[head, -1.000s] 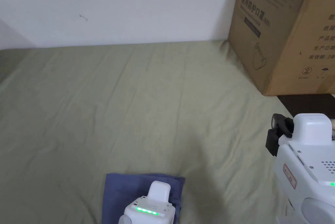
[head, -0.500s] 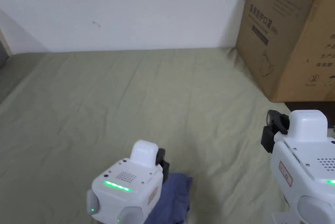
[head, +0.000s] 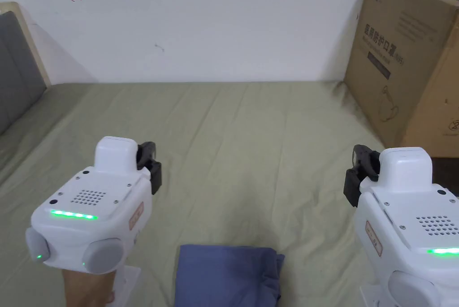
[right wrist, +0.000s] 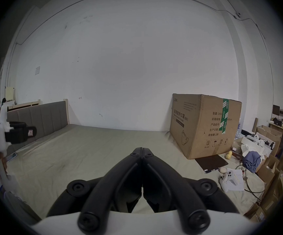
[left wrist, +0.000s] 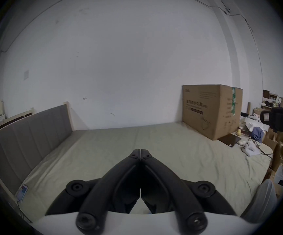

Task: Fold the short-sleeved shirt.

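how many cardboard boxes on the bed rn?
1. A big cardboard box stands on the bed at its far right corner, against the wall. More boxes sit off the bed to the right; some may be hidden.

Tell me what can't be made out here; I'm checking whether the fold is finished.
- Folded blue shirt on the green bedsheet: the head view's bottom edge cuts off its near part.
- Left gripper and right gripper: jaws together with nothing between; in the head view, the white housings hide the tips.
- Brown cardboard box: cut off at the right edge.
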A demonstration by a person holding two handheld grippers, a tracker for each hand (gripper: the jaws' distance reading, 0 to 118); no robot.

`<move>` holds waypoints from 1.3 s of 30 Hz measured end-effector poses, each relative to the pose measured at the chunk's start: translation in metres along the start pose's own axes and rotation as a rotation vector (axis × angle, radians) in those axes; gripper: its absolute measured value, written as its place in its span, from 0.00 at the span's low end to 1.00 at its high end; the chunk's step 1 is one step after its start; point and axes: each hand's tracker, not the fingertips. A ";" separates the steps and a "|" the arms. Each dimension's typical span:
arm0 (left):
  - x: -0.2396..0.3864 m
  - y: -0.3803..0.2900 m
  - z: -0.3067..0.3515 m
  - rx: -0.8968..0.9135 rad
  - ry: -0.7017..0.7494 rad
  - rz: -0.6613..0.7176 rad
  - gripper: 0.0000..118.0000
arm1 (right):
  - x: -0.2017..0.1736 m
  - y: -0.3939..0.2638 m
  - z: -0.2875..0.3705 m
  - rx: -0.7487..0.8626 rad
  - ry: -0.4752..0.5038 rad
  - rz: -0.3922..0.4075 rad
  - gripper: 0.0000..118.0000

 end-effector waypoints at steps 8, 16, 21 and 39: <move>-0.029 -0.007 0.018 0.035 0.067 0.017 0.00 | -0.011 0.000 -0.002 0.020 0.006 -0.009 0.00; -0.029 -0.008 0.015 0.038 0.070 0.037 0.00 | -0.014 0.001 -0.003 0.018 0.010 -0.010 0.00; -0.029 -0.009 0.013 0.030 0.065 0.048 0.00 | -0.017 -0.008 -0.008 -0.007 0.022 -0.014 0.00; -0.046 -0.039 0.010 -0.049 0.046 0.101 0.00 | -0.109 -0.173 -0.064 -0.416 0.223 0.015 0.00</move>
